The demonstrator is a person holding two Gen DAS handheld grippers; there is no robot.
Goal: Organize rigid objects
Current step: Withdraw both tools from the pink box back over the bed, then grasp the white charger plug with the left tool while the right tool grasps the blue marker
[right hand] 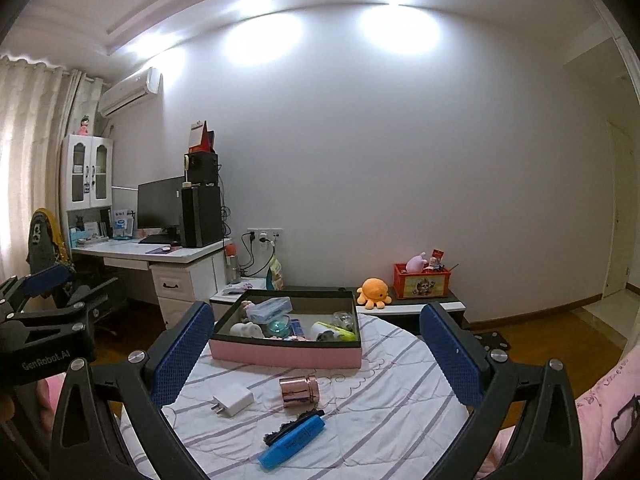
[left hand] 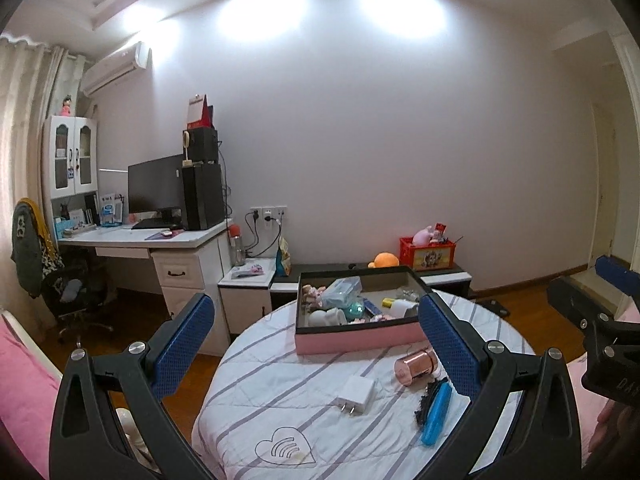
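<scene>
Left wrist view: the left gripper (left hand: pixel 316 344) stands wide open with nothing between its pads, hovering over a round striped table (left hand: pixel 280 412). Three loose things lie on the cloth in front of the pink box (left hand: pixel 360 338): a white charger (left hand: pixel 357 394) near the middle, a copper cup (left hand: pixel 416 364) on its side just short of the box, and a blue marker (left hand: pixel 437 414) beside a dark, spiky clip-like item I cannot identify. The cup and marker sit close to the right-hand finger; the charger lies between the fingers, lower down. The right gripper (left hand: pixel 612 300) shows at the frame's right edge.

Right wrist view: the right gripper (right hand: pixel 316 348) is also spread fully, empty. The cup (right hand: pixel 299 391) lies nearly centred between its fingers, just before the box (right hand: pixel 286 354); the marker (right hand: pixel 292 442) is nearer the camera, the charger (right hand: pixel 233 399) toward the left finger.

Handling, as I judge it: all three look light and stiff. The cup is smooth metal and round – likely slippery and prone to rolling, so pinch across its body. The charger offers flat sides; the marker is best taken mid-barrel, across its length.
</scene>
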